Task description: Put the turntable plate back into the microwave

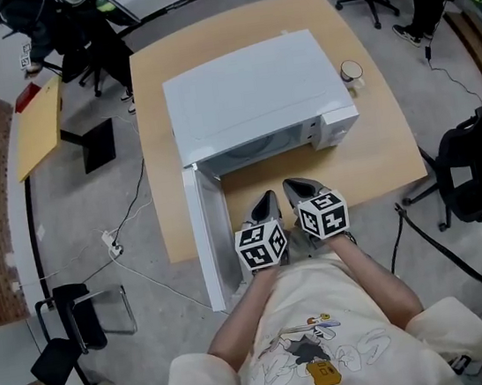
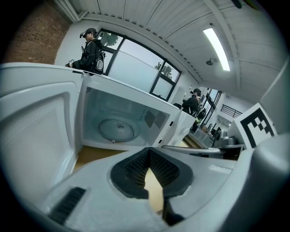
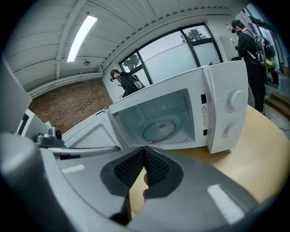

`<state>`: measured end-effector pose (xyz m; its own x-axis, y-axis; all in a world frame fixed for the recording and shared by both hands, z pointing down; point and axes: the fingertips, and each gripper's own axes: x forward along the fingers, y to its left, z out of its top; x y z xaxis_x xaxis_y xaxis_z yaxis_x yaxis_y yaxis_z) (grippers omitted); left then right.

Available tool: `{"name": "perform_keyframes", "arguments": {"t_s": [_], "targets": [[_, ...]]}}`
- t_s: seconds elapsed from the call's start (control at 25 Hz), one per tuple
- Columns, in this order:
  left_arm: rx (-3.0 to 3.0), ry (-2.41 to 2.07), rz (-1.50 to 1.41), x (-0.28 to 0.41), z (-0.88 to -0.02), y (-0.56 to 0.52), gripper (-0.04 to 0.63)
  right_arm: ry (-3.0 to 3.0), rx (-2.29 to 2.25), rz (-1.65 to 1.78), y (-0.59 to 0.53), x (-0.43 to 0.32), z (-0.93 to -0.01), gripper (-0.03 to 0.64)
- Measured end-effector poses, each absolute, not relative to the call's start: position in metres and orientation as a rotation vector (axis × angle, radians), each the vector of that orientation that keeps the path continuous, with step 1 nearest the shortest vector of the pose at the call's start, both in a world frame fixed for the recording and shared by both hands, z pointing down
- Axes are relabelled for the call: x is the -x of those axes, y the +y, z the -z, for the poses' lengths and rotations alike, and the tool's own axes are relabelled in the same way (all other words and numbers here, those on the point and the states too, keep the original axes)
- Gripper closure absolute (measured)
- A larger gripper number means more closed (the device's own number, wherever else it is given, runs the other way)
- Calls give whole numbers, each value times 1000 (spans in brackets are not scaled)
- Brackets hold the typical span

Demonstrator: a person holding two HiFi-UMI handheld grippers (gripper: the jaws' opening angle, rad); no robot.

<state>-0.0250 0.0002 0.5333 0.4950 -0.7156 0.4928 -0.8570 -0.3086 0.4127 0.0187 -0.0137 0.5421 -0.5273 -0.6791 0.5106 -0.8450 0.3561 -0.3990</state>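
Note:
A white microwave [image 1: 254,96] stands on the wooden table [image 1: 377,150] with its door [image 1: 203,237] swung open toward me. Inside, the glass turntable plate [image 2: 117,129] lies flat on the cavity floor, and the same plate [image 3: 162,129] shows in the right gripper view. My left gripper [image 1: 265,203] and right gripper [image 1: 301,189] hover side by side over the table's front edge, just before the open cavity. Both are shut with nothing between their pads. The left gripper [image 2: 148,154] and right gripper [image 3: 144,152] each point at the opening.
A small cup [image 1: 351,71] sits on the table right of the microwave. The control panel with two knobs [image 3: 231,113] is at the microwave's right. Office chairs [image 1: 478,171] stand around the table, a power strip [image 1: 111,243] lies on the floor, and people stand by the windows.

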Motion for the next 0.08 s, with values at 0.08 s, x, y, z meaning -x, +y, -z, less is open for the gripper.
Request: {"name": "perform_keyframes", "arguments": {"t_s": [0.08], "targets": [[-2095,-1284,-286,26,-535,2,595,-2365,-1357,-928,-13,-16,-542,611]]}}
